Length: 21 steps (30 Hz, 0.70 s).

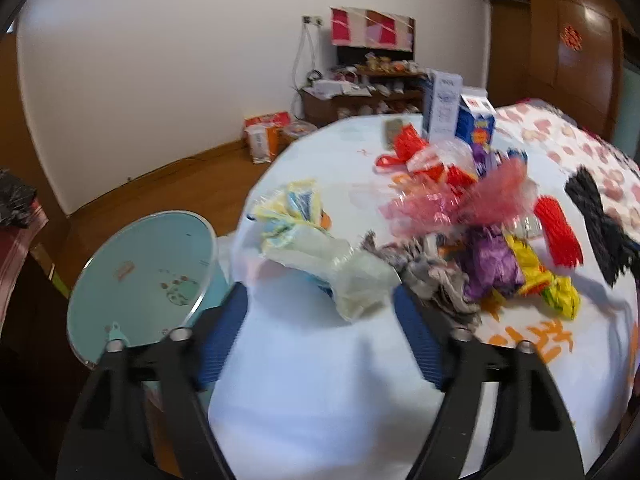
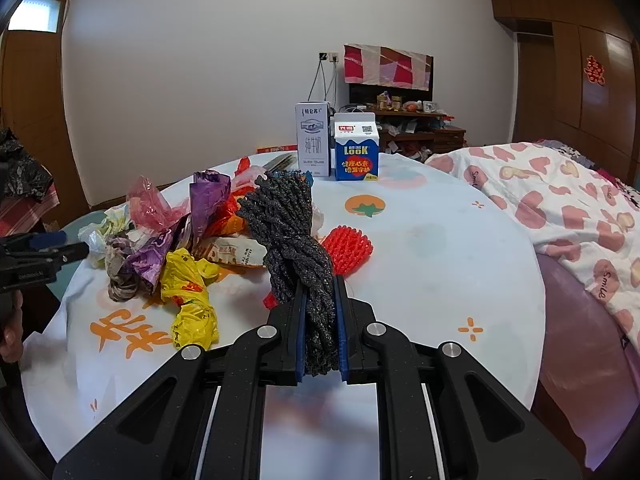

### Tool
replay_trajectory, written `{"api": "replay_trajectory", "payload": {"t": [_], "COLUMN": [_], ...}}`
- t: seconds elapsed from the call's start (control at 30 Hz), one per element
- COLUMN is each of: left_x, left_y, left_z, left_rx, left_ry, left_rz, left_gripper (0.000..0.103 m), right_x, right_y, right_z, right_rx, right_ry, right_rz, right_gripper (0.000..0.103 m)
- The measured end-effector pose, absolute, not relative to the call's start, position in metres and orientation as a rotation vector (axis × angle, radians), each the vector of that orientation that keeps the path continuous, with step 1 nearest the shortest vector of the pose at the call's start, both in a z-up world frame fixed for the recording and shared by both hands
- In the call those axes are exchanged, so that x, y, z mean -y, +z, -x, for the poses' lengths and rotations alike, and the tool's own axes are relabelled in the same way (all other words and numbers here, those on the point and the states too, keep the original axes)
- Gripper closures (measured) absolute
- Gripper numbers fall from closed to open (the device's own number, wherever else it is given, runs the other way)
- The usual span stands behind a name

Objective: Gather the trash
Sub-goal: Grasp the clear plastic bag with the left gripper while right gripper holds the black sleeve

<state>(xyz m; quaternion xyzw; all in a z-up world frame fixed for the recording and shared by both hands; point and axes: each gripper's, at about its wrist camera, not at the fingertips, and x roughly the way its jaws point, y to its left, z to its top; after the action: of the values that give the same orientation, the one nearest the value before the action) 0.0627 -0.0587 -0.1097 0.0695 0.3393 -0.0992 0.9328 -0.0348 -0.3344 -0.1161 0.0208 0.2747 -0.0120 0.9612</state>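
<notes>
White-clothed round desk (image 2: pixel 420 248) with orange prints fills both views, a heart-patterned bed (image 2: pixel 560 208) at right and wooden wardrobes behind. Right tongs (image 2: pixel 322 304), lower centre of the right wrist view, are clamped on a dark grey foam net (image 2: pixel 288 224) that rises between the blue pads. Just beside it lies a red foam net (image 2: pixel 348 246); left of centre sits the trash heap: yellow bag (image 2: pixel 188 296), purple wrapper (image 2: pixel 208 200), pink plastic (image 2: pixel 150 200). Two milk cartons (image 2: pixel 356 148) stand upright at the far edge. Left tongs (image 1: pixel 320 300) stand wide apart, nothing pressed between the pads; a pale crumpled plastic bag (image 1: pixel 320 256) lies on the desk just beyond them. Light blue bin (image 1: pixel 144 280) sits at lower left of the left wrist view, beside the desk edge.
</notes>
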Motion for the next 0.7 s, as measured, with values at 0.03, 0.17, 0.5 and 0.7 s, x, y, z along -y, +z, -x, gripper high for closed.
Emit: {"api": "replay_trajectory", "payload": {"t": [0.03, 0.17, 0.5, 0.7], "left_x": [0.059, 0.06, 0.065, 0.056], "left_y": [-0.109, -0.109, -0.122, -0.103], "left_z": [-0.064, -0.074, -0.086, -0.071], "left_rx": [-0.693, -0.71, -0.775, -0.702], "left_ry": [-0.201, -0.175, -0.256, -0.262], "left_rz": [-0.141, -0.116, -0.108, -0.151], "left_gripper": [0.027, 0.027, 0.081, 0.083], "right_x": [0.334, 0.333, 0.329, 0.321], "right_y": [-0.116, -0.117, -0.116, -0.1], "right_z": [0.034, 0.034, 0.034, 0.027], "right_rx": [-0.557, -0.562, -0.558, -0.536], "right_ry": [-0.024, -0.017, -0.018, -0.006], "right_rz": [-0.041, -0.035, -0.02, -0.011], "right_gripper": [0.09, 0.09, 0.09, 0.09]}}
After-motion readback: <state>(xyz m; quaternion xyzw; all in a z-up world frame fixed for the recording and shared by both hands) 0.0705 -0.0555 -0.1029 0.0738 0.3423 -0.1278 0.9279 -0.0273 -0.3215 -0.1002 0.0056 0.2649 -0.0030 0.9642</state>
